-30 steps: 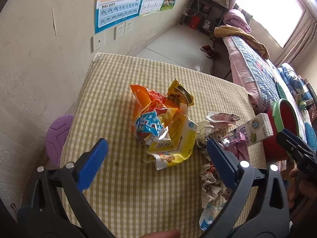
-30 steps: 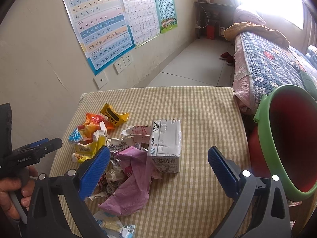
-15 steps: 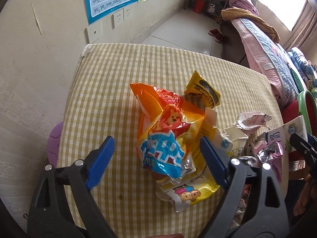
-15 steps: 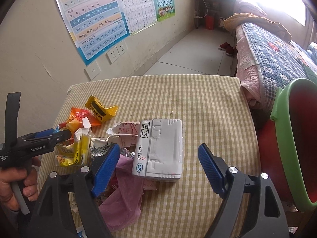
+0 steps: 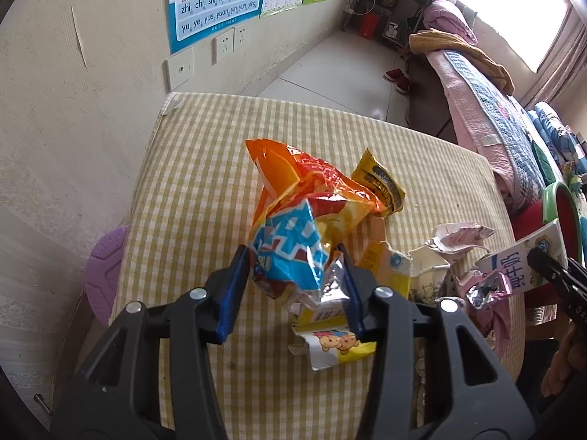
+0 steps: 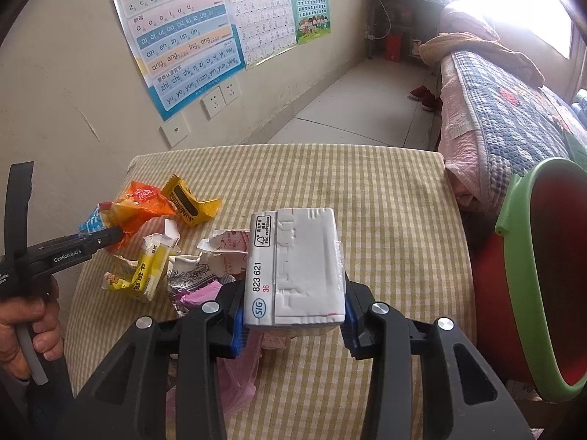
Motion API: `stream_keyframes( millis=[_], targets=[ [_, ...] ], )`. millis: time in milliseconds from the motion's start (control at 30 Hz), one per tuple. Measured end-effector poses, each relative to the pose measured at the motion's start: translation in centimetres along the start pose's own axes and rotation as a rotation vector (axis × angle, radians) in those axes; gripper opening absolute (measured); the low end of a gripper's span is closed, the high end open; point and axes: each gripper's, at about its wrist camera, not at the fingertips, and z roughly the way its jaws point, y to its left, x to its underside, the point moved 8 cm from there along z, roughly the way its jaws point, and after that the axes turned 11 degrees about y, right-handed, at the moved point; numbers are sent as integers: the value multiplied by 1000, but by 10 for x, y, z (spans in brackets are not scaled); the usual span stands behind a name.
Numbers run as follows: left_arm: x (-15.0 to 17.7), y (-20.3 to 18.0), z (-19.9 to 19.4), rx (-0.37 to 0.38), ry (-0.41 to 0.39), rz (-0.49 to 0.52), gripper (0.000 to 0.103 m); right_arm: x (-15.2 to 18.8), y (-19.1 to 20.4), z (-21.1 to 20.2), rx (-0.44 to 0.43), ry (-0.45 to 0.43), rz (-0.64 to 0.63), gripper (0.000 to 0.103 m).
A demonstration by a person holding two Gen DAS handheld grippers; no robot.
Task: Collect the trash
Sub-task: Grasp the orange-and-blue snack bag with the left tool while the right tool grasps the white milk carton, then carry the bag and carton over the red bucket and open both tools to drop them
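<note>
Item one: my left gripper (image 5: 291, 284), jaws just drawn in, blue pads pressing both sides of a crumpled orange and blue snack bag (image 5: 293, 227). The bag's lower end sits between the pads; its orange top sticks up and away from me over the checked tablecloth (image 5: 190, 190).

Item two: my right gripper (image 6: 291, 321), jaws likewise just drawn in, clamped on the near end of a white drink carton (image 6: 297, 271). The carton lies lengthwise along the fingers, printed base toward the camera.

Item three: loose trash on the cloth. A yellow wrapper (image 5: 381, 187) just behind the snack bag; a torn yellow carton with a cartoon bear (image 5: 337, 344) touching my left gripper's right finger; torn white paper (image 6: 223, 253) beside the white carton; a pink plastic bag (image 6: 238, 385) under my right gripper.

Item four: a red bucket with a green rim (image 6: 528, 293), standing off the table's right edge, mouth tilted toward me.

Item five: wall posters (image 6: 179, 36) above sockets; a bed (image 6: 506, 117) on the right.
</note>
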Motion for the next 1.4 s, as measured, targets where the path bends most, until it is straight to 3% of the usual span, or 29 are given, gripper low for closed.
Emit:
stream_keyframes(
  millis=[567, 1400],
  targets=[
    [29, -22, -74, 21, -101, 10, 42, 7, -1, -72, 7, -114, 1, 38],
    [48, -143, -130, 114, -165, 180, 42, 36, -59, -163, 33, -265, 93, 38]
  ],
)
